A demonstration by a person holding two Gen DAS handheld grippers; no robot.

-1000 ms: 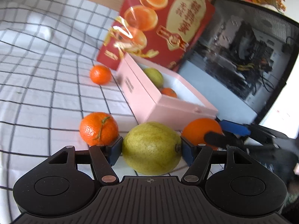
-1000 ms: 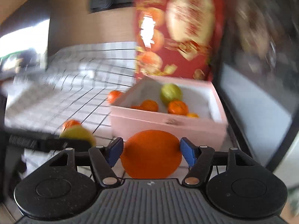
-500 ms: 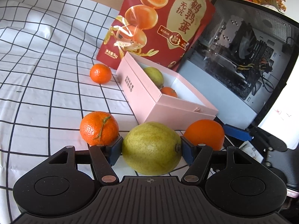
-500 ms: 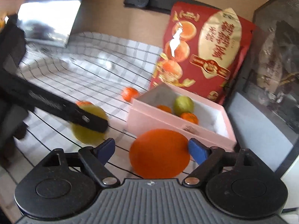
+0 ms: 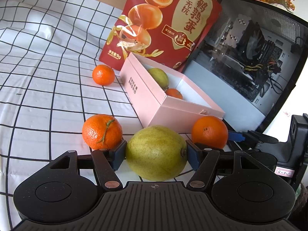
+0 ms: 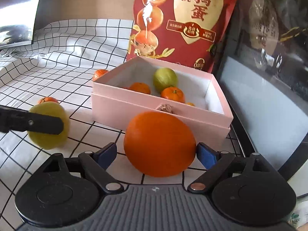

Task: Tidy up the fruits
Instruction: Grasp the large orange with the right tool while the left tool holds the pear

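My left gripper (image 5: 155,154) is shut on a yellow-green pear (image 5: 156,152), in front of the open pink box (image 5: 146,100). My right gripper (image 6: 156,151) is open around a large orange (image 6: 159,143) that rests on the cloth; the left pad stands clear of it. The same orange (image 5: 209,131) shows in the left wrist view, and the held pear (image 6: 49,127) shows in the right wrist view. The pink box (image 6: 115,104) holds a green pear (image 6: 165,79) and small mandarins (image 6: 172,94). Two mandarins (image 5: 102,131) (image 5: 103,74) lie on the cloth left of the box.
A red snack bag (image 5: 161,23) stands behind the box. A glass-sided computer case (image 5: 250,44) stands at the right. The checked white cloth (image 5: 38,67) spreads to the left, rumpled at the back.
My right gripper has opened and let the large orange rest on the cloth near the box. My left gripper stays shut on the pear, almost unmoved.
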